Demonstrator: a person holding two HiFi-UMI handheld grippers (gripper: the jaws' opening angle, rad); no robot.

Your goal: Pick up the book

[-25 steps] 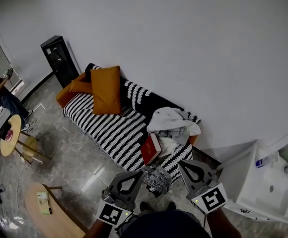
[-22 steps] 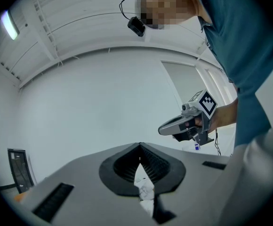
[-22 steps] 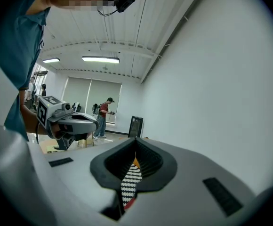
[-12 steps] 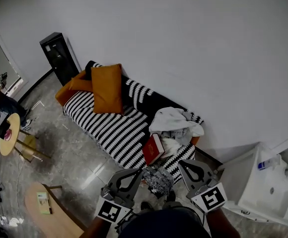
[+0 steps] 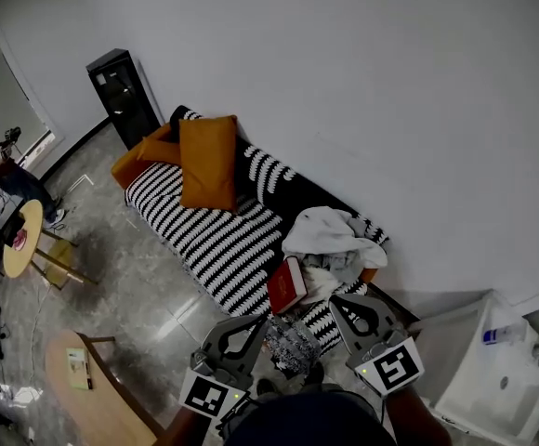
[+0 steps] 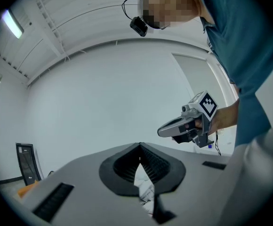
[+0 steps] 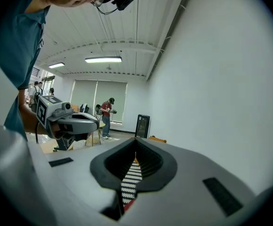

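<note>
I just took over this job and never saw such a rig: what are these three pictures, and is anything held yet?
No robot here: a person holds a two-jaw gripper in each hand. The head view comes from a camera on the person's head, looking down; the left gripper and right gripper show at its bottom. The two gripper views come from cameras riding on each gripper, looking along its jaws. Both grippers are shut and empty. Ahead stands a striped sofa with orange cushions, white clothes and, beside the clothes, the red book, untouched.
</note>
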